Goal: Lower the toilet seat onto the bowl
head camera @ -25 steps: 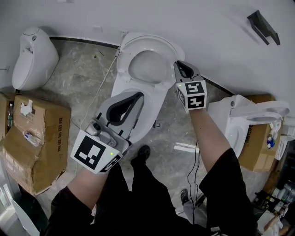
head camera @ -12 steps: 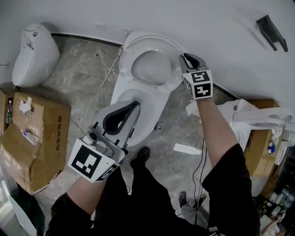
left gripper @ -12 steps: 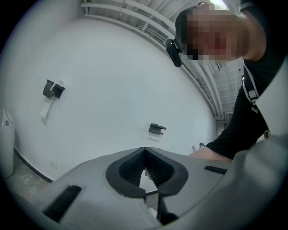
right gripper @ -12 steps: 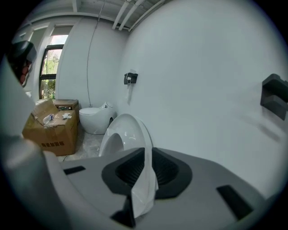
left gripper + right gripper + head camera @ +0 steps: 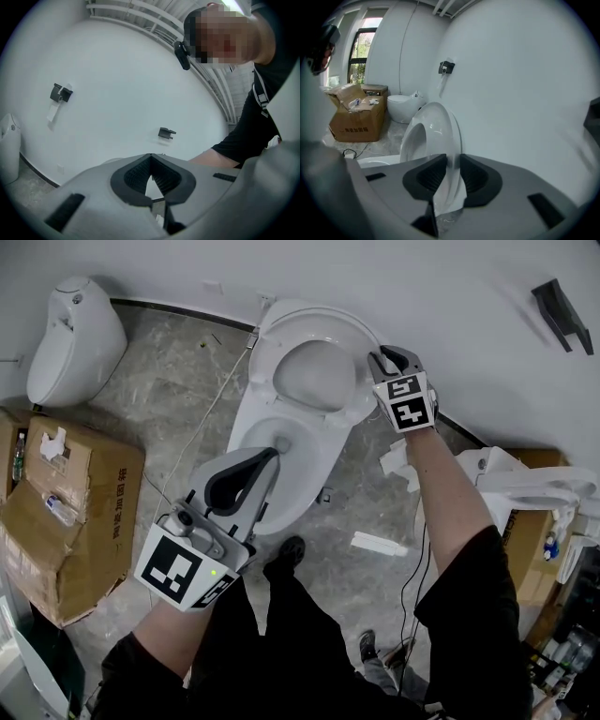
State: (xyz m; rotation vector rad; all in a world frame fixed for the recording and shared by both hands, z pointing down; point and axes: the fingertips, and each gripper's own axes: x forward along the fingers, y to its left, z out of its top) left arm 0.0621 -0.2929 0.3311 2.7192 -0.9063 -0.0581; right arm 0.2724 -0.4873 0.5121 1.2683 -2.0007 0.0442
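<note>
White toilet seat (image 5: pixel 265 362) stands raised, leaning toward the wall at twelve o'clock of the bowl (image 5: pixel 319 456), so none of the lowering looks done yet. The right gripper (image 5: pixel 384 357) sits at the seat's three o'clock edge. Its jaws have just been opening and stand apart with the seat's rim between them, not visibly pinching it. The left gripper (image 5: pixel 278 444) hovers over the bowl's seven o'clock side, jaws together on nothing. What's left, I'd say: close on the rim, swing the seat down, and set it flat on the bowl.
</note>
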